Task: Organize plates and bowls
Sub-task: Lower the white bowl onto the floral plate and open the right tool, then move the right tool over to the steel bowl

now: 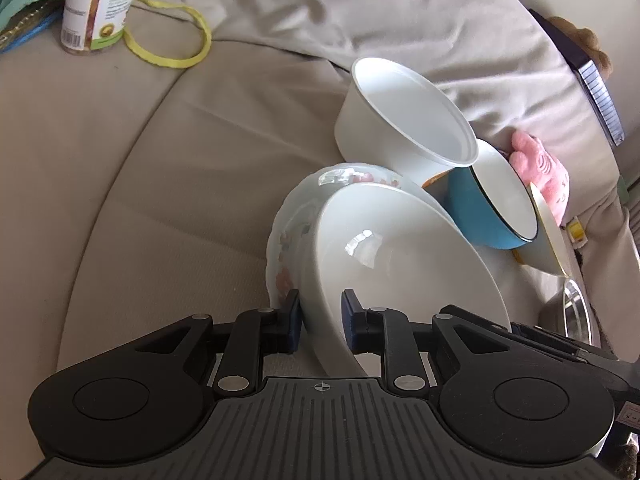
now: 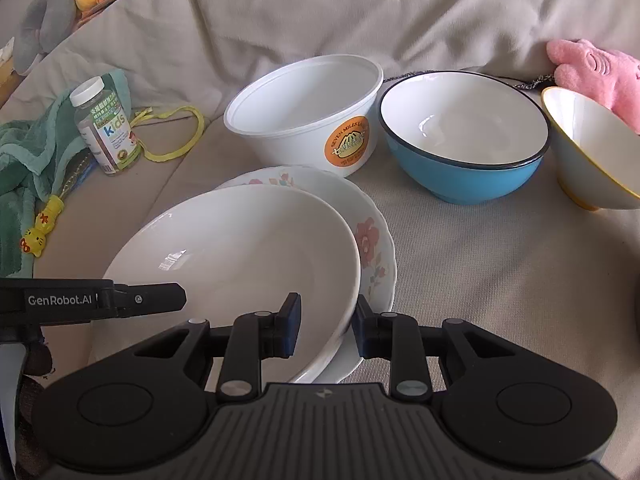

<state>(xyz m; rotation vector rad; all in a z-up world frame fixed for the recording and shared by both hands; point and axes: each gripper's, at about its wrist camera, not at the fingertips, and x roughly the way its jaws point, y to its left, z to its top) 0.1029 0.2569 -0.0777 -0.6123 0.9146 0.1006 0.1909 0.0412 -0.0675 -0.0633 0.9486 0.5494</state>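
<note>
A white bowl rests tilted on a floral plate on a beige sofa seat. My left gripper straddles the bowl's near rim, shut on it, with one pad outside the wall and one inside. The right gripper is shut on the opposite rim the same way. One left finger shows in the right wrist view at the bowl's left edge. Behind stand a white plastic tub, a blue bowl and a yellow-rimmed bowl.
A metal bowl peeks in at the right. A vitamin bottle, a yellow band and a green towel lie to the left. A pink plush leans on the back cushion.
</note>
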